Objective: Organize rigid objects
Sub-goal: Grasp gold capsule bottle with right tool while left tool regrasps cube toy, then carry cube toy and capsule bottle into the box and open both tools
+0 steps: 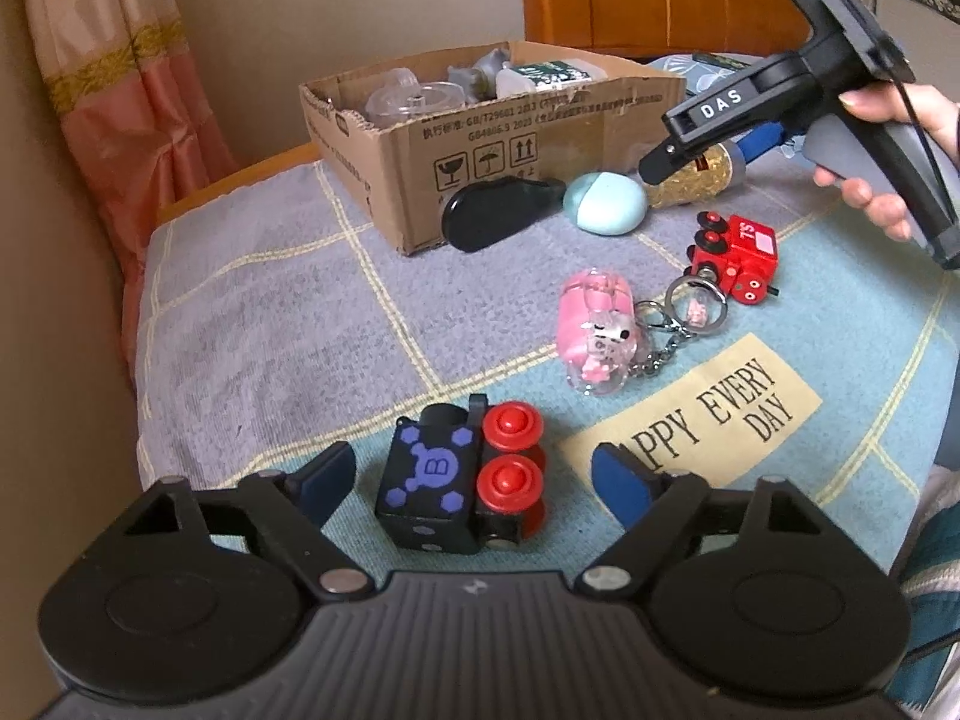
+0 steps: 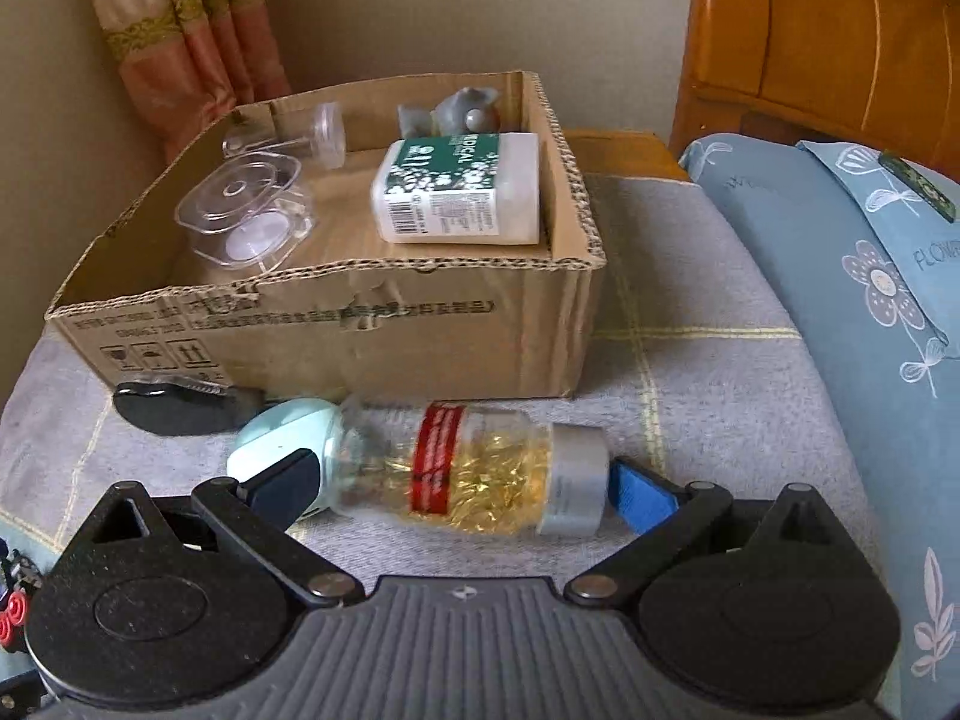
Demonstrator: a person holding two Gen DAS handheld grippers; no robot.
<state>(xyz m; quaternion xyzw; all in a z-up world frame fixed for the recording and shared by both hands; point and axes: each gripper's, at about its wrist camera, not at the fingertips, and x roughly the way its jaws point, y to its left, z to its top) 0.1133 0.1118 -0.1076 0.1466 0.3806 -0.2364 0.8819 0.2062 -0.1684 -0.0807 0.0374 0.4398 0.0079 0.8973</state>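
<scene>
left wrist view: left gripper (image 1: 474,468) spread wide around the black toy train (image 1: 459,480), blue pads either side but clear of it, so nothing gripped yet. train lying on the checked blanket (image 1: 252,312) with its red wheels facing up. further out, a pink keychain (image 1: 594,339), a red toy train (image 1: 735,255), a mint egg-shaped thing (image 1: 605,202) and a flat black case (image 1: 492,213) leaning at the cardboard box (image 1: 480,138). right gripper (image 1: 654,165) visible up there too, held by a hand (image 1: 882,150), nose down by a jar of gold stuff (image 1: 696,180).

right wrist view: right gripper (image 2: 462,489) opened as far as it goes, straddling the jar (image 2: 474,468) lengthwise, one pad near the glass bottom, the other just off the silver lid. looks like no squeeze yet, bit blurry though. box (image 2: 336,324) right behind, already holding a white bottle (image 2: 459,189), clear plastic tubs (image 2: 246,213) and a grey figure (image 2: 456,111).

guessing mid-pickup on both sides. next up probably: close on the jar and the train, lift, drop both in the box. gripping the jar end to end seems dicey, round glass could slip or roll out.
</scene>
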